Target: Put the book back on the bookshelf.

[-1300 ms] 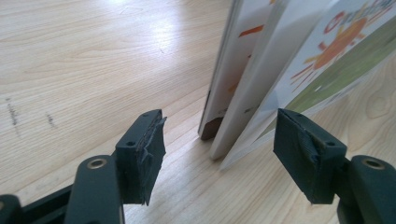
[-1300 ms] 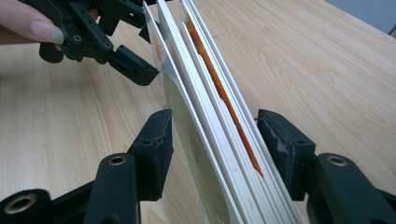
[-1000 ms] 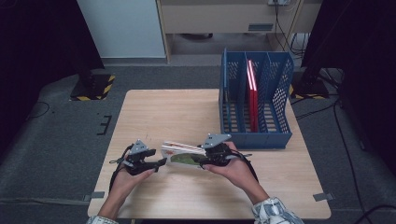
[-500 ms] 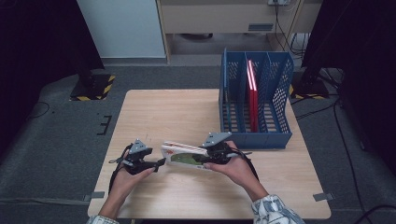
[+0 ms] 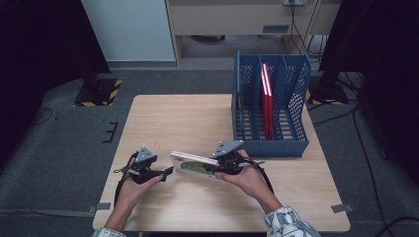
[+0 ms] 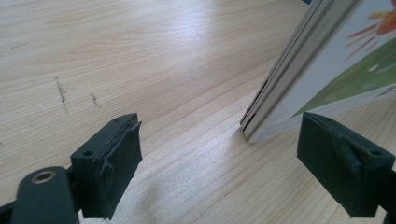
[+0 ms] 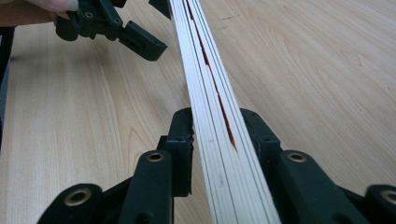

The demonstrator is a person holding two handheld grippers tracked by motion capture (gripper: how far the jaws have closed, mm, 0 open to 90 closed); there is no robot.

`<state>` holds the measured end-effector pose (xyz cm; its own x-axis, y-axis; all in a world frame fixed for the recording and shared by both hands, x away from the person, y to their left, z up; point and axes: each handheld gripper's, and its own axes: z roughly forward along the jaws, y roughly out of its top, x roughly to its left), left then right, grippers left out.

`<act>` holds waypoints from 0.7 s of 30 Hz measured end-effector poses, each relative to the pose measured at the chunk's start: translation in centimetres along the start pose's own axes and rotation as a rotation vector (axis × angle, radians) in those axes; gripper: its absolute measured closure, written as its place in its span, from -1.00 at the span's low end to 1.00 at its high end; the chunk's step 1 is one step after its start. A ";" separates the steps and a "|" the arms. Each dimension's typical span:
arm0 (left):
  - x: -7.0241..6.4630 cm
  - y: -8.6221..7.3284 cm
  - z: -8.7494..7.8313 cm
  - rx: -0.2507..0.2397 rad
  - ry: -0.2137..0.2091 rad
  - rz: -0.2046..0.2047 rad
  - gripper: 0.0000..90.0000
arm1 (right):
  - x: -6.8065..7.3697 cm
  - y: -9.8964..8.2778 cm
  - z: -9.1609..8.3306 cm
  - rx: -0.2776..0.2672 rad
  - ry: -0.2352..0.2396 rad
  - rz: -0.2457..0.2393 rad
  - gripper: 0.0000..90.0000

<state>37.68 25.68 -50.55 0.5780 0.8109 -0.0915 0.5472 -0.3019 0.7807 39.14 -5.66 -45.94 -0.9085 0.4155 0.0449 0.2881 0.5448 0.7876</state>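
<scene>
The person is holding a thin picture book (image 5: 195,164) out over the near part of the wooden table (image 5: 188,118), and the right gripper (image 5: 225,165) is doing the carrying: in the right gripper view its two black jaws are pressing on either side of the book's page edge (image 7: 219,140), having just been closing in on it. The left gripper (image 5: 165,174) is sitting just beside the book's free end, its jaws having just been opening; in the left gripper view they are standing wide, and the book's corner (image 6: 280,112) is hanging between them without either pad (image 6: 119,158) touching it. The cover is showing white with a green patch and some orange, though I cannot make out the drawing itself. The book is tilting on its edge, its lower corner seeming to be resting on or just above the tabletop. Farther back on the right, a blue mesh file rack (image 5: 296,98) is standing on the table, well apart from the book, with a red book (image 5: 267,103) standing upright in its middle compartment.
</scene>
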 end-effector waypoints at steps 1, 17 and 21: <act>0.0 0.0 0.0 0.000 0.000 0.000 -0.72 | 0.0 0.0 0.0 0.000 0.000 0.000 0.54; 0.6 -0.1 -0.2 0.017 0.053 0.010 -0.71 | 0.5 -0.2 -0.1 -0.023 -0.040 0.004 0.68; 0.8 -0.2 -0.2 0.027 0.073 0.004 -0.76 | 0.5 -0.2 -0.2 -0.030 -0.056 0.015 0.69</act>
<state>37.93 26.49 -50.72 0.5354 0.8435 -0.0425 0.5617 -0.3180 0.7638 38.56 -5.66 -45.93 -0.8855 0.4640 0.0235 0.2919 0.5162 0.8052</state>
